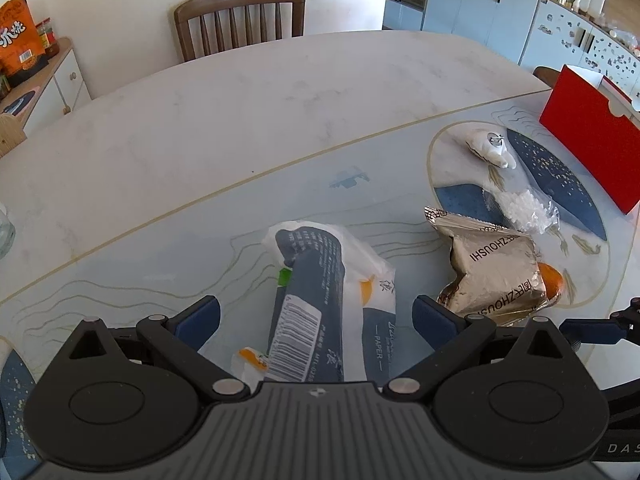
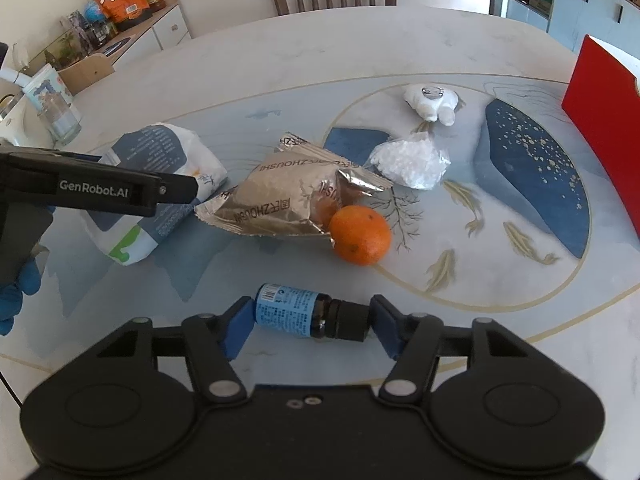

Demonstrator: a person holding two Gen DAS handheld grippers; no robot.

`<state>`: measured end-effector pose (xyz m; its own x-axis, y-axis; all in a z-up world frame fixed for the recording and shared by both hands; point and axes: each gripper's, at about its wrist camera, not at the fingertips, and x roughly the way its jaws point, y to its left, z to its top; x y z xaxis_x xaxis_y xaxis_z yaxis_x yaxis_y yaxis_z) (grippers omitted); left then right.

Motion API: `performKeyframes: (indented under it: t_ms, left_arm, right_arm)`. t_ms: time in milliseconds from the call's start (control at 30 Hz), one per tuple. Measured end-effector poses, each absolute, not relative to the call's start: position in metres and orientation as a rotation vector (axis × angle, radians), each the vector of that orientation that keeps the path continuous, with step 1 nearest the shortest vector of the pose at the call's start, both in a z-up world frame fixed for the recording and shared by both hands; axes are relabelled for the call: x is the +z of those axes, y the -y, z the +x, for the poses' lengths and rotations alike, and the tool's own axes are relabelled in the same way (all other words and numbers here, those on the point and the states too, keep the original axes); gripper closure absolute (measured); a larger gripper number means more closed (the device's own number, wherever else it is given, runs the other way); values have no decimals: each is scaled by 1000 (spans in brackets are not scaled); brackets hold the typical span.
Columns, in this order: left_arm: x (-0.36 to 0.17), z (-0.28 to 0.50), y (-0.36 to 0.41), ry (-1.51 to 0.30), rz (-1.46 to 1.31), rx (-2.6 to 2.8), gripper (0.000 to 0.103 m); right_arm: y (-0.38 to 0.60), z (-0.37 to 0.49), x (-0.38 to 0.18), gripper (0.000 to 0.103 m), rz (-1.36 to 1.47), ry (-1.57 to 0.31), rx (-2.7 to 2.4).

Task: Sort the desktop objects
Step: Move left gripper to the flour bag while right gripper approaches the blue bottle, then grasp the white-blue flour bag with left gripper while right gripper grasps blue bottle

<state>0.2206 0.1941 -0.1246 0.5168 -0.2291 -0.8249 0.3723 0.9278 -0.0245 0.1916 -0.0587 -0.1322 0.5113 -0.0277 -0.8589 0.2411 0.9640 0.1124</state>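
Far left in the right wrist view: a blue-gloved hand (image 2: 16, 288) around the black handle of the left gripper (image 1: 316, 314), reaching in over the tissue pack (image 1: 320, 300). Fingers spread wide, one blue pad on each side of the pack, neither pressing on it. Pack lying flat on the patterned table mat (image 1: 140, 248), white and dark blue, barcode end nearest the camera.

Just right of the pack: a crumpled gold foil bag (image 2: 276, 196), open mouth toward the orange (image 2: 361, 234), which rests touching the bag's lower right edge. Beyond them, inside the mat's round design, a clear bag of white crystals (image 2: 408, 164) and, farther back, a small white object with a metal clip (image 2: 430, 100); hard to say what it is from here.

Nearest the camera in the right wrist view: a small brown bottle (image 2: 308, 312) with a light blue label and black cap, lying on its side crosswise between the pads of the right gripper (image 2: 310, 330). Left pad at the bottle's base, right pad at the cap, seemingly in contact at both ends, at a middling width.

Far right: a red box (image 2: 600, 128) standing at the mat's edge.
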Motion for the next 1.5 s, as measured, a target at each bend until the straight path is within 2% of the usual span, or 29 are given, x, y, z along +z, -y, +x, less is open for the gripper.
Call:
performKeyframes:
  t_ms: [200, 300, 367, 500, 567, 667, 867, 1500]
  left_arm:
    - [-129, 223, -193, -982, 146, -372, 1]
    - [-136, 223, -192, -998, 160, -365, 6]
    - [-141, 223, -192, -1015, 162, -359, 14]
    - [-142, 219, -189, -1002, 187, -345, 23]
    - [-140, 218, -187, -993, 197, -336, 37]
    - [-138, 216, -185, -991, 195, -333, 47]
    - [-134, 211, -178, -990, 197, -320, 59]
    - [-62, 173, -129, -907, 134, -276, 60]
  right_arm:
    - [64, 191, -131, 40, 228, -1023, -130]
    - [69, 190, -131, 40, 232, -1022, -130]
    - [72, 189, -130, 41, 235, -1024, -128]
    - [78, 188, -130, 41, 235, -1026, -122]
    - [83, 186, -130, 41, 234, -1031, -122]
    - [92, 183, -129, 41, 230, -1035, -124]
    - [114, 175, -121, 41, 220, -1036, -121]
    - [208, 145, -67, 41, 206, -977, -110]
